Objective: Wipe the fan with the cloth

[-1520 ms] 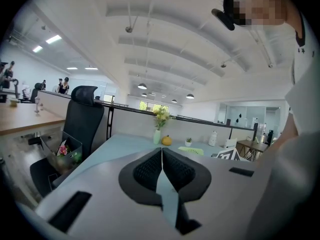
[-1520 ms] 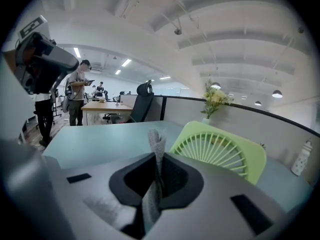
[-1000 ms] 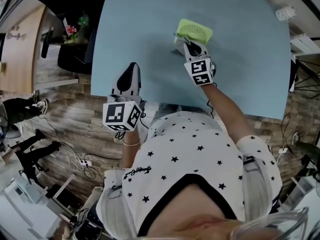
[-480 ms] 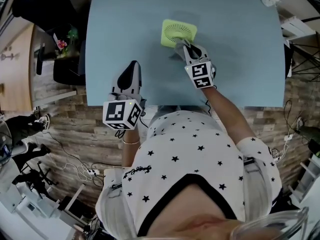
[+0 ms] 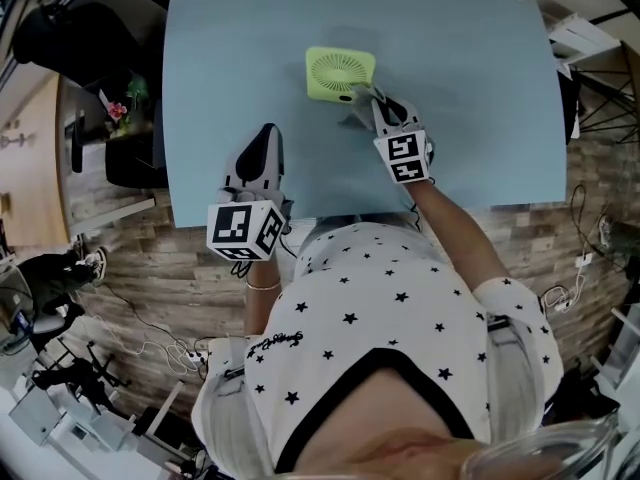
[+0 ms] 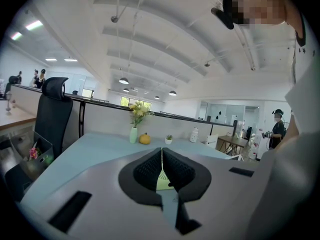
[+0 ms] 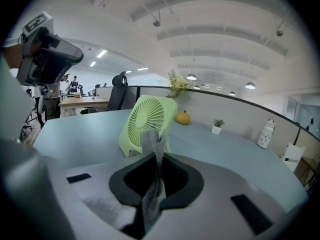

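Only one cloth point(image 7: 151, 146), pinched by right gripper point(image 5: 378, 100) fingers, hangs beside one fan point(image 5: 340, 73); left gripper point(image 5: 263, 143) fingers pressed together.

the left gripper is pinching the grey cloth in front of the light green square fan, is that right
Not quite: it is the right gripper that pinches the grey cloth in front of the light green square fan, as the right gripper view shows. The left gripper is shut, empty.

Right gripper point(image 5: 371, 95) with cloth point(image 5: 356, 114) beside fan point(image 5: 340, 73)

Bright, even light from ceiling lamps point(image 6: 123, 81); strong fisheye warp, dark corners.
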Available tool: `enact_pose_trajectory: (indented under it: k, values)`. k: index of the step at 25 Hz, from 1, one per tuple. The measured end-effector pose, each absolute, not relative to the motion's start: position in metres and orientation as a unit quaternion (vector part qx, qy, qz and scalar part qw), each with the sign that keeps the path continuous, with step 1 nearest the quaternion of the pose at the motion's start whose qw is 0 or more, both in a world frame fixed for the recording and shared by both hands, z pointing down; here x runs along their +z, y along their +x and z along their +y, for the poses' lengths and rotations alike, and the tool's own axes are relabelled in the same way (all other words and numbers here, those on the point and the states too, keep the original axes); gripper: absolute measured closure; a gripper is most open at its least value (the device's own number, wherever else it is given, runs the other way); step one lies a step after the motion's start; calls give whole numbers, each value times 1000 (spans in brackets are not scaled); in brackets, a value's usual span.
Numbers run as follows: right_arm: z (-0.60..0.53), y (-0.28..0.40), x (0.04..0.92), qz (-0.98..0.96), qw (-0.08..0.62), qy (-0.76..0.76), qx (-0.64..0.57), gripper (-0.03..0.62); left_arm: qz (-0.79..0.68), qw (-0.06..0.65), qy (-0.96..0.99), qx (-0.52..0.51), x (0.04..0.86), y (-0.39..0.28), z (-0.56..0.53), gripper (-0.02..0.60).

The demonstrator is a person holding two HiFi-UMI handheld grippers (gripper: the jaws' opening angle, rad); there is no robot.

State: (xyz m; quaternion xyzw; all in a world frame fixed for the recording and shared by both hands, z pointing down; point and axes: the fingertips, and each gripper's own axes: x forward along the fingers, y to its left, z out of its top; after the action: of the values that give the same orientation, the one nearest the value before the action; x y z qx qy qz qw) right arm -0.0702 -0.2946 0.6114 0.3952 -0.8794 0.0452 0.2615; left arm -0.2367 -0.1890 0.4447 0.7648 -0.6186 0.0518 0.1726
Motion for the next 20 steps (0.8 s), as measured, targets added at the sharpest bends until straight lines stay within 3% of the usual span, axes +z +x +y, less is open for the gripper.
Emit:
enact_pose_trajectory:
  k: [7,20]
  values:
    - [-295,-72,605,-882,242,401,58,577,-609,174,772,55,446,-232,-197,552]
    - [-288,-83,489,-916,58,380,112,577,-595,157,786,59,436,-229,-216,552]
